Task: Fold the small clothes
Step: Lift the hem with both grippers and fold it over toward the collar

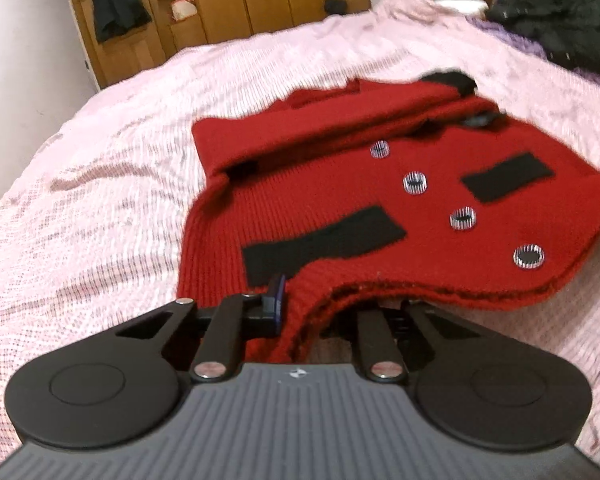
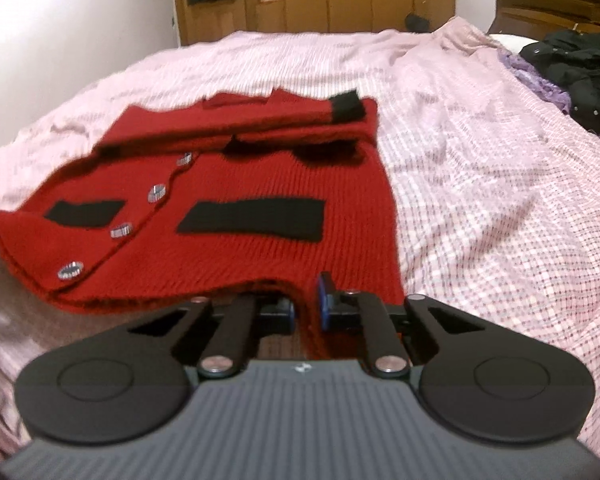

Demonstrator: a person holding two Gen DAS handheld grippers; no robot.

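Observation:
A small red knit cardigan (image 1: 340, 200) with black pocket strips and several silver-rimmed buttons lies on the pink bedspread (image 1: 100, 184), its sleeves folded across the top. My left gripper (image 1: 300, 312) is shut on the cardigan's near hem at its left corner and lifts it slightly. In the right wrist view the cardigan (image 2: 240, 176) shows again; my right gripper (image 2: 306, 312) is shut on the near hem at its right corner. The left gripper's right finger is hidden under the fabric.
Dark clothes (image 2: 580, 68) and a purple cloth (image 2: 540, 80) lie at the bed's far right. A wooden wardrobe (image 1: 220, 4) with hanging dark garments stands behind the bed. A wooden headboard (image 2: 556, 0) is at the right.

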